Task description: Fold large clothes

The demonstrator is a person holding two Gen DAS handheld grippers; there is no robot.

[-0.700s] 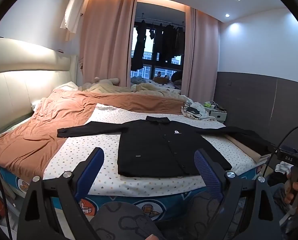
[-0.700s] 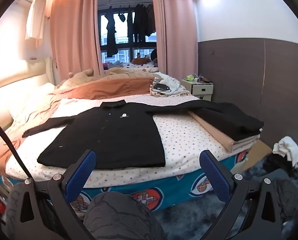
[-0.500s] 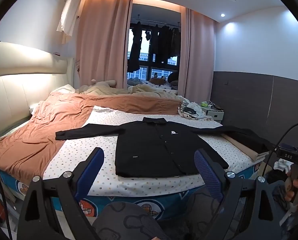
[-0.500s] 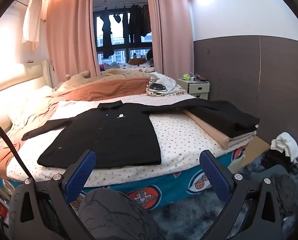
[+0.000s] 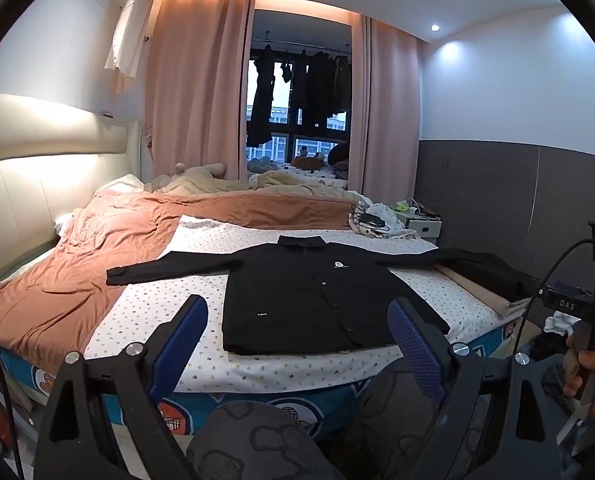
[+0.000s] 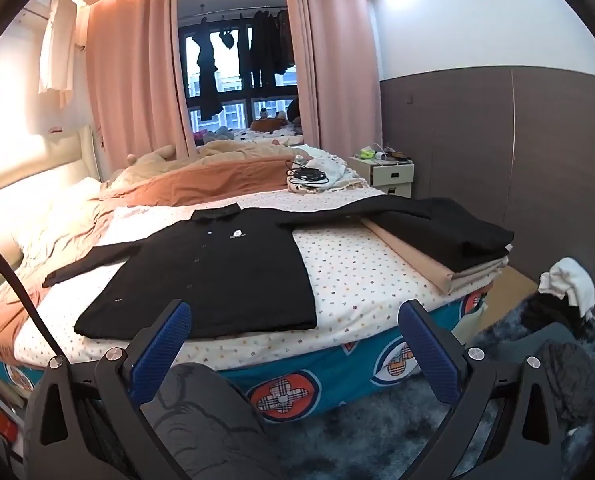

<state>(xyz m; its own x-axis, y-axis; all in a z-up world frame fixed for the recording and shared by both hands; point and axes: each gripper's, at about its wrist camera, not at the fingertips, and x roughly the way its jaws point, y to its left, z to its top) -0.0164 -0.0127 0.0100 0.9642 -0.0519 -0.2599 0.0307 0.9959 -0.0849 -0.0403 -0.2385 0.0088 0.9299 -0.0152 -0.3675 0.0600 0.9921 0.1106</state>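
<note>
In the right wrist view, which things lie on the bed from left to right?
Rumpled orange blanket → black shirt, spread flat → bare dotted sheet → beige folded cloth under a dark folded garment.

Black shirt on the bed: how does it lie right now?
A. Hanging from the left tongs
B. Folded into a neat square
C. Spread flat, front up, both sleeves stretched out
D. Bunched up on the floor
C. The black shirt lies flat on the dotted sheet, buttons and chest logo up, sleeves out to either side.
</note>
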